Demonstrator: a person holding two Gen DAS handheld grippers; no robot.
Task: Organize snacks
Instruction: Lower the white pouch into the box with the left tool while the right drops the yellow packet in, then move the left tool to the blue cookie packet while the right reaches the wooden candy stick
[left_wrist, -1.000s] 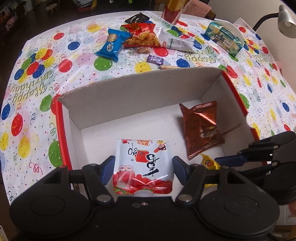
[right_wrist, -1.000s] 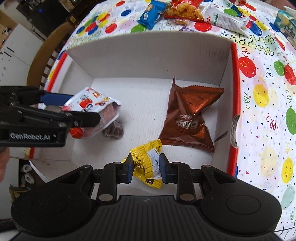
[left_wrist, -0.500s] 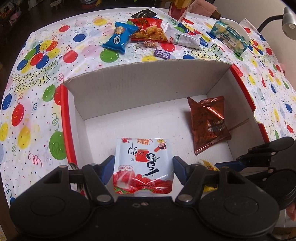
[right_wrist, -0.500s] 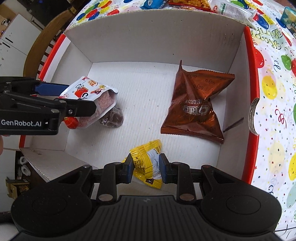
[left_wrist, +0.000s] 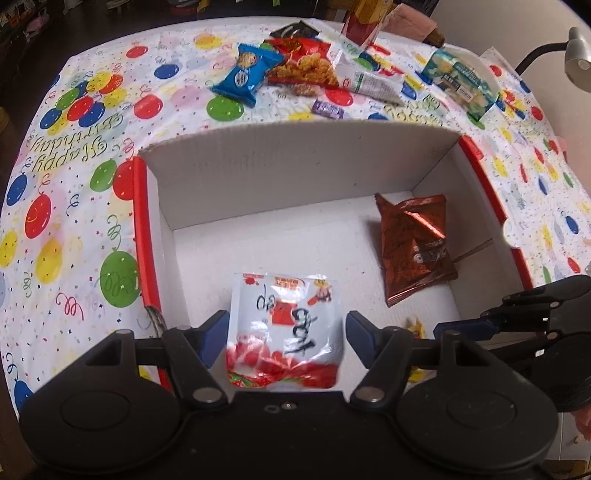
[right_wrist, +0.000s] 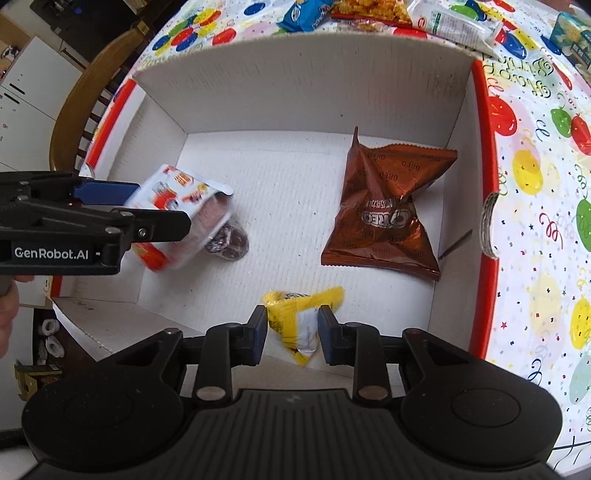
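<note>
Right wrist: yellow packet (right_wrist: 295, 325) between hand-held gripper (right_wrist: 291, 326) fingers

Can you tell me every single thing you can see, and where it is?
box: 1, white with red rim, on the tablecloth
tablecloth: 1, white with balloons, under everything
Oreo bag: 1, brown, on the box floor, right side
wrapped sweet: 1, dark, on the box floor, left side
blue packet: 1, blue, on the cloth behind the box
red bag: 1, red, beside the blue packet
purple sweet: 1, purple, near the box's far wall
chair: 1, wooden, left of the table
white-and-red packet: 1, between the left gripper's fingers
yellow packet: 1, between the right gripper's fingers
left gripper: 1, black, over the box
right gripper: 1, black, over the box
</note>
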